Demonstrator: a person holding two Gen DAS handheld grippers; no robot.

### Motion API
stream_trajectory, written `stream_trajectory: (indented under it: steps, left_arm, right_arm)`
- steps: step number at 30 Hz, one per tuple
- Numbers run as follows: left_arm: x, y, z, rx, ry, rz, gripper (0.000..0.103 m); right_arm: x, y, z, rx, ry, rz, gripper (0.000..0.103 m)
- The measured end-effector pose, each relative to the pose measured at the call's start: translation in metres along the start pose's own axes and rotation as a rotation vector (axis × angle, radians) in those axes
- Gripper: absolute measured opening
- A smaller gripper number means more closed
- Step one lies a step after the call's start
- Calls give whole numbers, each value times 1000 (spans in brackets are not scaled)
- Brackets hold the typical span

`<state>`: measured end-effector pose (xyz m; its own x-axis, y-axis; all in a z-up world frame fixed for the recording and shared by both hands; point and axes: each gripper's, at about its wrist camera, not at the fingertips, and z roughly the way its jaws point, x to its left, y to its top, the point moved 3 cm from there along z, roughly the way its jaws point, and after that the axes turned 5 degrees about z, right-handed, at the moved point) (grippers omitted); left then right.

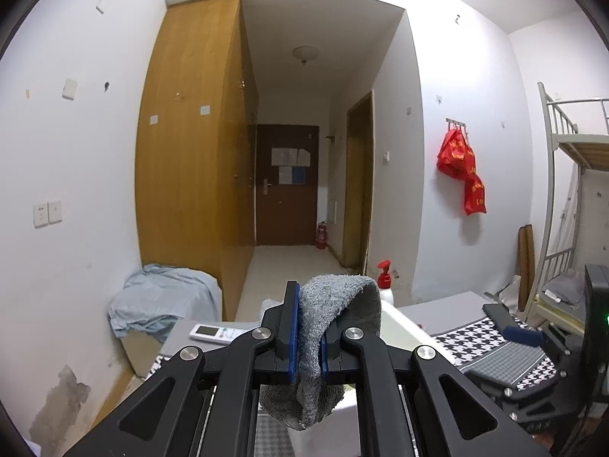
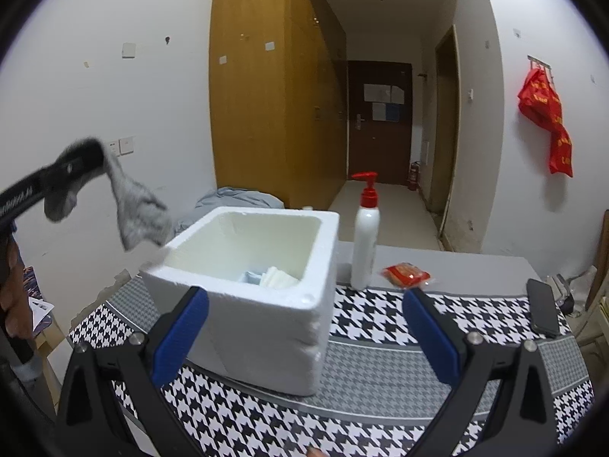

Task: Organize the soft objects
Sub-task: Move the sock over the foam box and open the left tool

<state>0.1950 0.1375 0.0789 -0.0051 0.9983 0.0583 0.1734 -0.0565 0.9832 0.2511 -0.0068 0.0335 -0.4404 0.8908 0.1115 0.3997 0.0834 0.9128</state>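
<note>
1. Left gripper (image 1: 309, 327): clamped tight on grey sock (image 1: 335, 304), held in the air, long axis hanging down from the pads.
2. Right gripper (image 2: 304, 327): spread wide, nothing held, white box (image 2: 251, 297) between its blue pads (image 2: 182, 335) but untouched.
3. Box on checked cloth (image 2: 380, 400); sock up and left of its open top, so likely drop lies rightward and down; left gripper nearer.
4. Right view alone shows pale folded items inside the box; left view hides them behind the sock.

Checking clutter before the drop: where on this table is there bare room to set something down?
Free: the houndstooth cloth between the foam box and the phone, and in front of the box. Crowded: behind, around the pump bottle and red packet.
</note>
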Motion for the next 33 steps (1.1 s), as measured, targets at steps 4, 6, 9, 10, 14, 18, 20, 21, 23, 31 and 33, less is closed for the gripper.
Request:
stream_trajectory:
  steps: [4, 6, 9, 10, 14, 18, 20, 21, 23, 31, 33]
  left_arm:
    - [-9, 4, 10, 6, -26, 8, 9]
    - [-13, 4, 15, 14, -46, 8, 9]
    - [-18, 3, 25, 33, -72, -2, 9]
    - [-19, 3, 27, 39, -82, -7, 9]
    - [-25, 2, 39, 60, -105, -13, 9]
    - [-30, 1, 52, 95, -118, -21, 9]
    - [-33, 0, 58, 115, -122, -23, 9]
    - [-34, -1, 62, 128, -120, -22, 9]
    - [-36, -2, 68, 148, -122, -20, 9]
    - [-46, -9, 82, 201, -122, -4, 9]
    - [-48, -11, 88, 220, -113, -5, 9]
  right_arm:
    - [-8, -6, -4, 0, -13, 19, 103]
    - [-12, -9, -6, 2, -21, 29, 103]
    - [-18, -14, -7, 8, -30, 43, 103]
    - [-20, -16, -7, 11, -35, 46, 103]
    - [-27, -21, -8, 18, -51, 55, 103]
    - [-33, -23, -9, 21, -67, 58, 103]
    - [-37, -24, -10, 22, -71, 62, 103]
    - [-38, -25, -10, 22, -74, 62, 103]
    - [-41, -26, -11, 23, -81, 64, 103]
    - [-51, -28, -15, 20, -91, 76, 103]
    - [-53, -29, -15, 19, -91, 80, 103]
